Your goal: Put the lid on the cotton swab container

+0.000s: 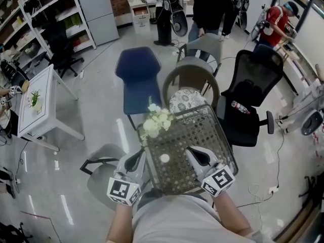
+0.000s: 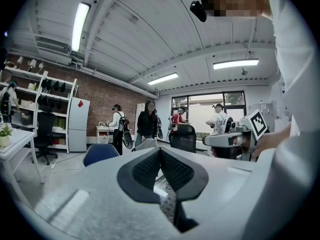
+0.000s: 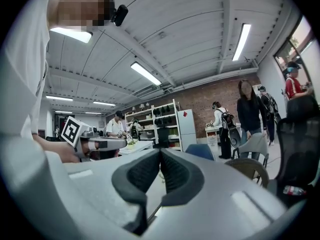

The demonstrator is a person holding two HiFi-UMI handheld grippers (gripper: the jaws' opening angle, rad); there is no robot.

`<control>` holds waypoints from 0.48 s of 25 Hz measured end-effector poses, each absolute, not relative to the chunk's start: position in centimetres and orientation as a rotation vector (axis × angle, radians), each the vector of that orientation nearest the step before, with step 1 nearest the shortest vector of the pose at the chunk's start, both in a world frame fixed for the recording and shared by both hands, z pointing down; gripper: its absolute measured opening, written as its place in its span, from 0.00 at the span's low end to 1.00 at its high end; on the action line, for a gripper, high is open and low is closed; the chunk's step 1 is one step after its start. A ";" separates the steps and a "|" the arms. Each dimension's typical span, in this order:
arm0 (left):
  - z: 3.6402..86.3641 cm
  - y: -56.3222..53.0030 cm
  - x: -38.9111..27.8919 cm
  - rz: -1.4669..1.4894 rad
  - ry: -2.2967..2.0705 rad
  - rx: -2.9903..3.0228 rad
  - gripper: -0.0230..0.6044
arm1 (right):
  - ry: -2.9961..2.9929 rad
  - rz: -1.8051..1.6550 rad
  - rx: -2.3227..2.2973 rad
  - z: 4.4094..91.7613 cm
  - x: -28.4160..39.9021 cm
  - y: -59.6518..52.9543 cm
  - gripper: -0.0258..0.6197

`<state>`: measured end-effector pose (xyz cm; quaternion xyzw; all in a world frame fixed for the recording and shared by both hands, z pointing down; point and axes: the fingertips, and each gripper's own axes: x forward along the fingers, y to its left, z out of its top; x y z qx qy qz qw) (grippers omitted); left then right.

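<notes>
A small white round object [image 1: 164, 158], either the lid or the cotton swab container, lies on the dark patterned table [image 1: 207, 130] in the head view; I cannot tell which it is. My left gripper [image 1: 137, 160] is just left of it and my right gripper [image 1: 198, 156] just right of it, both near the table's front edge. Neither touches it. In the left gripper view the left gripper [image 2: 160, 156] has its pads pressed together with nothing between them. The right gripper [image 3: 160, 159] looks the same in its own view. Both point level, out across the room.
White flowers [image 1: 157, 120] stand at the table's far left corner. Around the table are a blue chair [image 1: 137, 77], a round-backed chair [image 1: 191, 77], a black office chair [image 1: 250, 92] and a grey chair [image 1: 101, 171]. A white table [image 1: 38, 103] stands at left. People [image 1: 207, 9] stand at the back.
</notes>
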<state>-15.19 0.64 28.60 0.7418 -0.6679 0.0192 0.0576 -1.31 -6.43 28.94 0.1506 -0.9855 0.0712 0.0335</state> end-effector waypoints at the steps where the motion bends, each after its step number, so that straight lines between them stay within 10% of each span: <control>1: 28.7 0.7 -15.2 0.059 -2.023 2.247 0.05 | -3.030 0.220 0.466 29.0 -1.3 -6.4 0.04; 12: 28.8 0.8 -15.3 0.073 -2.028 2.238 0.05 | -3.018 0.236 0.485 29.2 -1.2 -6.4 0.04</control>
